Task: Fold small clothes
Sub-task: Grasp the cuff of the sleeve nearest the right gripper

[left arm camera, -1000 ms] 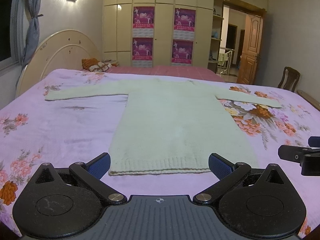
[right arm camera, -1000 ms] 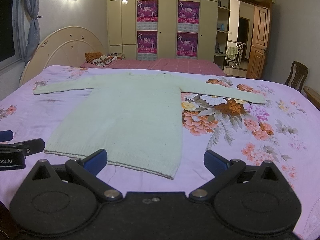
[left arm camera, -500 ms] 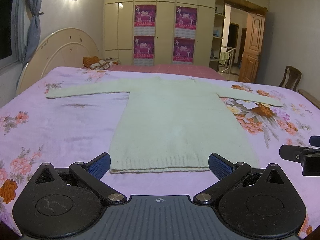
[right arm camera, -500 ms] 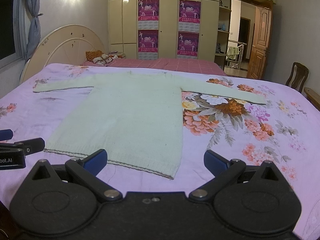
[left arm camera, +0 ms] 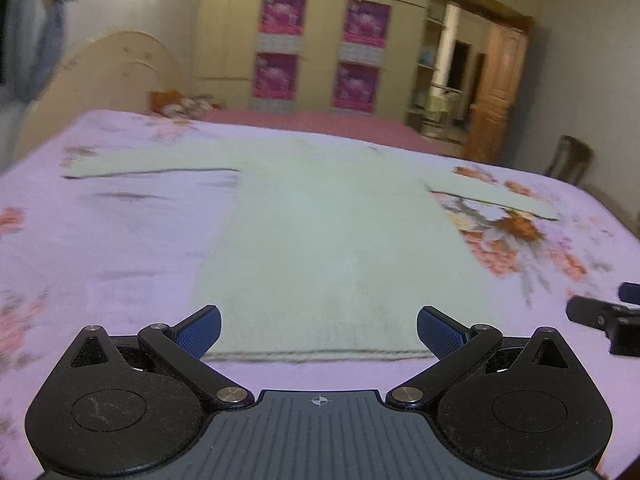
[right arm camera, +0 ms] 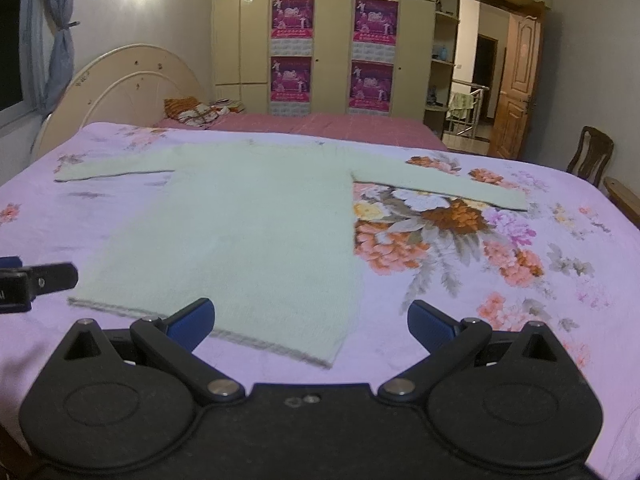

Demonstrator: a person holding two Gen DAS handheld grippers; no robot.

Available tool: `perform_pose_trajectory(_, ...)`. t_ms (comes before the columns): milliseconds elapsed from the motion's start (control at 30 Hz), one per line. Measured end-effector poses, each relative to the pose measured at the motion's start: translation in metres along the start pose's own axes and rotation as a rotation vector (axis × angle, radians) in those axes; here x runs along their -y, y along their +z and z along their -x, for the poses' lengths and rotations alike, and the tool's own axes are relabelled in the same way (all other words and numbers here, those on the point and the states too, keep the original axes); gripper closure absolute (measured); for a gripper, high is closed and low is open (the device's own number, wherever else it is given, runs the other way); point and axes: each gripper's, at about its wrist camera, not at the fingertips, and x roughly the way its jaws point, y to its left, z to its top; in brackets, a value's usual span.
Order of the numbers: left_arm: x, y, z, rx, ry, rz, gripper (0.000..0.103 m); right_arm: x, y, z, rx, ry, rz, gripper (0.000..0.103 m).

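I read both grippers as spread wide and holding nothing. My left gripper (left arm camera: 318, 330) has its blue pads (left arm camera: 200, 330) apart above the near hem of the pale green sweater (left arm camera: 332, 240), and that hem runs straight across the gap between the jaws; I cannot tell whether the pads touch the fabric. The sweater lies flat on the lilac floral bedspread (left arm camera: 100, 240), body extending directly ahead of the jaws, one sleeve stretched out ahead to the left and the other ahead to the right. The left wrist view is blurred, so I report no fine detail from it. My right gripper (right arm camera: 310, 322) is likewise open, with the sweater's (right arm camera: 248, 220) near right hem corner lying between its jaws, toward the left pad; the right pad sits over bare bedspread (right arm camera: 560, 300) with the flower print ahead of it. Each gripper shows at the edge of the other's view, just outside the jaws. Beyond the bed, well ahead of both jaws, stand a cream wardrobe (right arm camera: 332, 32) bearing four magenta posters (right arm camera: 292, 16) and a wooden door (right arm camera: 516, 84).
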Motion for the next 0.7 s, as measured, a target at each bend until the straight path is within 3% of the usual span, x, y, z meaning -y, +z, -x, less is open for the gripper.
perform_pose_trajectory(167, -0.019, 0.042, -0.037, 0.078, -0.010, 0.094, 0.000, 0.045, 0.022, -0.029, 0.031, -0.032, -0.065, 0.002)
perform_pose_trajectory(233, -0.029, 0.064, -0.056, 0.123, -0.020, 0.121, 0.000, 0.071, 0.036, -0.041, 0.058, -0.038, -0.119, 0.016)
perform_pose_trajectory(333, -0.038, 0.097, -0.093, 0.172, 0.034, 0.082, 0.000, 0.114, 0.057, -0.070, 0.078, -0.064, -0.210, 0.024)
perform_pose_trajectory(367, -0.043, 0.110, -0.110, 0.172, 0.044, 0.066, 0.000, 0.134, 0.065, -0.083, 0.091, -0.073, -0.252, 0.026)
perform_pose_trajectory(433, -0.051, 0.132, -0.143, 0.129, 0.042, 0.053, 0.000, 0.167, 0.077, -0.111, 0.105, -0.080, -0.324, 0.046)
perform_pose_trajectory(500, -0.061, 0.152, -0.178, 0.086, 0.084, 0.045, 0.000, 0.203, 0.087, -0.146, 0.106, -0.093, -0.407, 0.058)
perform_pose_trajectory(600, -0.075, 0.173, -0.222, 0.040, 0.130, 0.039, 0.000, 0.255, 0.094, -0.202, 0.096, -0.133, -0.530, 0.065)
perform_pose_trajectory(700, -0.085, 0.184, -0.259, 0.008, 0.120, 0.028, 0.000, 0.301, 0.090, -0.250, 0.087, -0.162, -0.685, 0.065)
